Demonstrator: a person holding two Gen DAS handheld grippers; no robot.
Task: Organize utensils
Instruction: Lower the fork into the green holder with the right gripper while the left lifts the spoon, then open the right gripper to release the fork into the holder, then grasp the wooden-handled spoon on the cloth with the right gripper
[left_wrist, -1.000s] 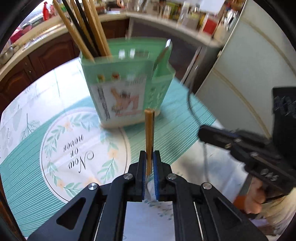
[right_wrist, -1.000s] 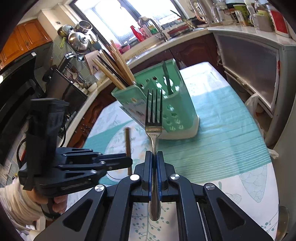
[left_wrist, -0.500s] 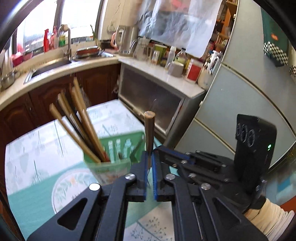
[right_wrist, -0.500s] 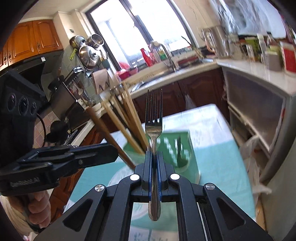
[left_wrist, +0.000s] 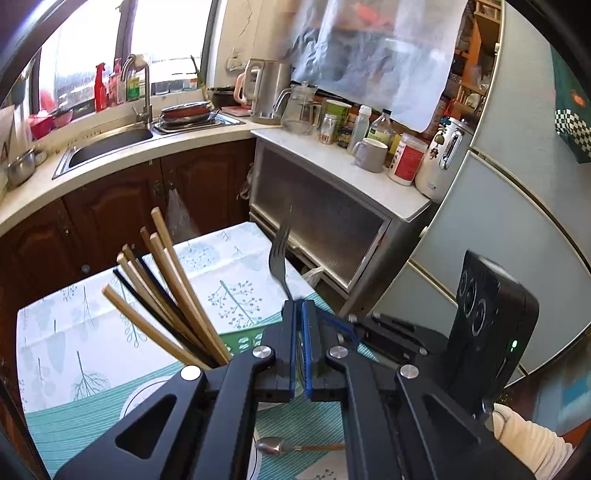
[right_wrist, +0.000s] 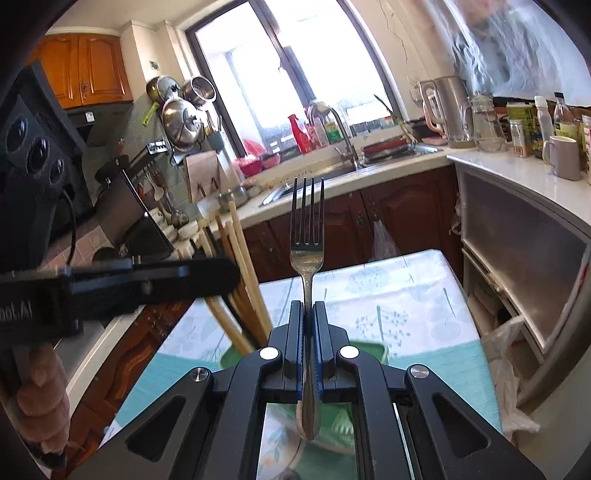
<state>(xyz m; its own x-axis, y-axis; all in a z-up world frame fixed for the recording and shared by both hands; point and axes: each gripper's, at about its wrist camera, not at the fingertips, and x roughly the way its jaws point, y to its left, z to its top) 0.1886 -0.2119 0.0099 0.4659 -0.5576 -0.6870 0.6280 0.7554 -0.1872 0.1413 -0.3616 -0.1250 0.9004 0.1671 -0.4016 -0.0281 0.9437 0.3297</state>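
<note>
The right gripper (right_wrist: 308, 317) is clamped on a fork (right_wrist: 307, 236), tines upward, above the green utensil holder (right_wrist: 369, 349) holding chopsticks (left_wrist: 173, 302). The left gripper (left_wrist: 298, 314) has its jaws together; nothing visible between them. Its side lettering reads partly "AI"; other labels are illegible. A spoon (left_wrist: 273, 446) lies on the tablecloth (left_wrist: 74, 369).

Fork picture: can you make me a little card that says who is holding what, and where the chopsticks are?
right gripper: shut on the fork, tines sticking out in front
left gripper: shut, nothing visible between its jaws
chopsticks: a leaning bunch, standing in the green holder
green holder: on the table, mostly hidden behind the grippers
spoon: lying flat on the table, not yet put away
</note>
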